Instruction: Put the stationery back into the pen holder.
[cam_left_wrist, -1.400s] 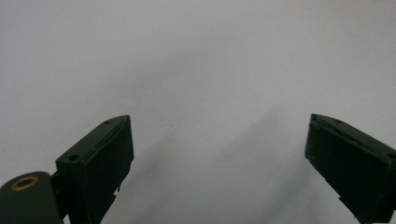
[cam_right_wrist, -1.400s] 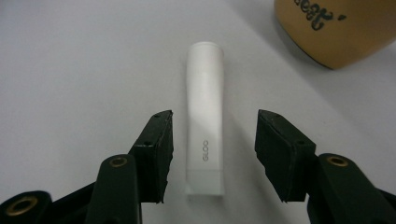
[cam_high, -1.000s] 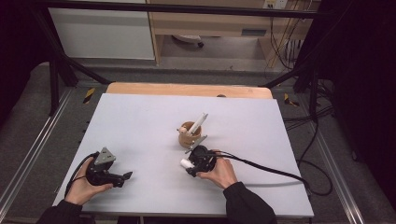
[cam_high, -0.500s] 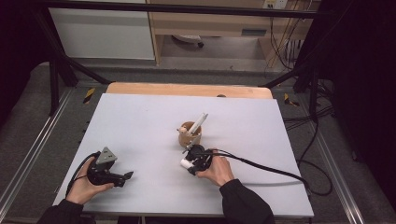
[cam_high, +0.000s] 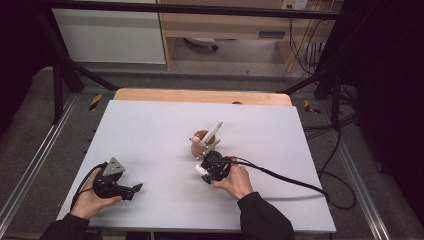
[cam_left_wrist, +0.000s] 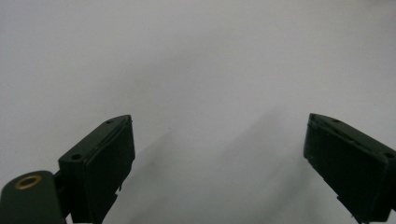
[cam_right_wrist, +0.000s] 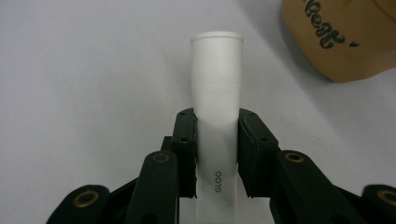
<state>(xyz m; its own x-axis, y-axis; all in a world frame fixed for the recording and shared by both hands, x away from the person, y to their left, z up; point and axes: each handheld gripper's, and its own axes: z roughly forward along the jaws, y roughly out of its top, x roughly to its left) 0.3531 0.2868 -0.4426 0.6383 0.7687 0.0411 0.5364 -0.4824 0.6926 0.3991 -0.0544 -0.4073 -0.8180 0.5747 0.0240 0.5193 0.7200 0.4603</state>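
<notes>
Grey table (cam_high: 150, 130), tan cup (cam_high: 200, 141) near its middle, wooden far edge

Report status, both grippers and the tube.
Left gripper open, idle on the table. Right gripper shut on white tube. Brown cup close by, apart.

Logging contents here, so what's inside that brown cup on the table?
A white stick-like piece leans out of the brown cup. The cup's inside is too small to see in the high view.

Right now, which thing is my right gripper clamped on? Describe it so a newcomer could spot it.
Start at the pale grey table and find the tan cup near its middle. Just in front of it, toward the person, the right gripper is shut on a white tube. Unlike the tan cup, it is plain white, slim and marked GLOO.
</notes>
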